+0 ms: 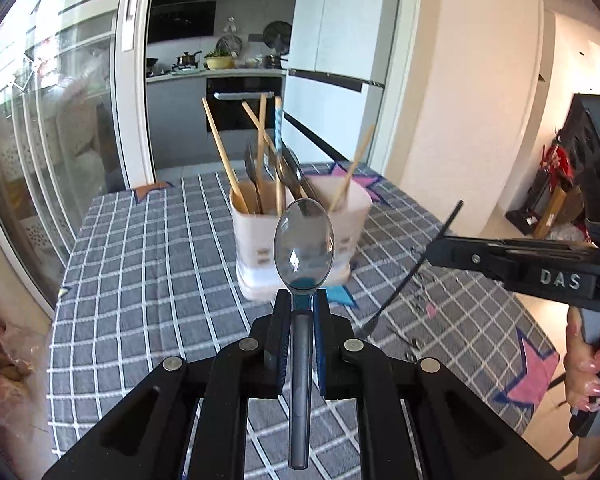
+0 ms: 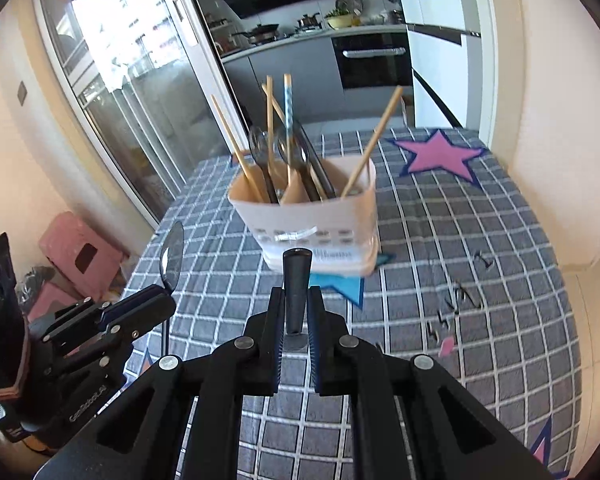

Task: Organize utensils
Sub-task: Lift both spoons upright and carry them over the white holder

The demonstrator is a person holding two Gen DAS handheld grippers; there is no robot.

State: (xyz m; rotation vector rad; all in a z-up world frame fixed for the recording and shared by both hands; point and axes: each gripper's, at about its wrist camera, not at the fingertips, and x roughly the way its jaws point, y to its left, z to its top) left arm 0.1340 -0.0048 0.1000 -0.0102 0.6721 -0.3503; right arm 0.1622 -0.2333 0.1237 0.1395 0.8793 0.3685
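Left gripper (image 1: 302,312) clamping shiny grey metal spoon (image 1: 303,240); right gripper (image 2: 296,312) clamping dark slim-handled utensil (image 2: 297,280), before white plastic holder (image 2: 308,220).

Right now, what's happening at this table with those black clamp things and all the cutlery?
A person is tidying utensils with a handheld gripping tool in each hand. The left tool is shut on a spoon, bowl end pointing forward. The right tool is shut on a dark utensil, handle end forward. Both hover above the checked tablecloth, facing a white holder already stocked with chopsticks and dark cutlery.
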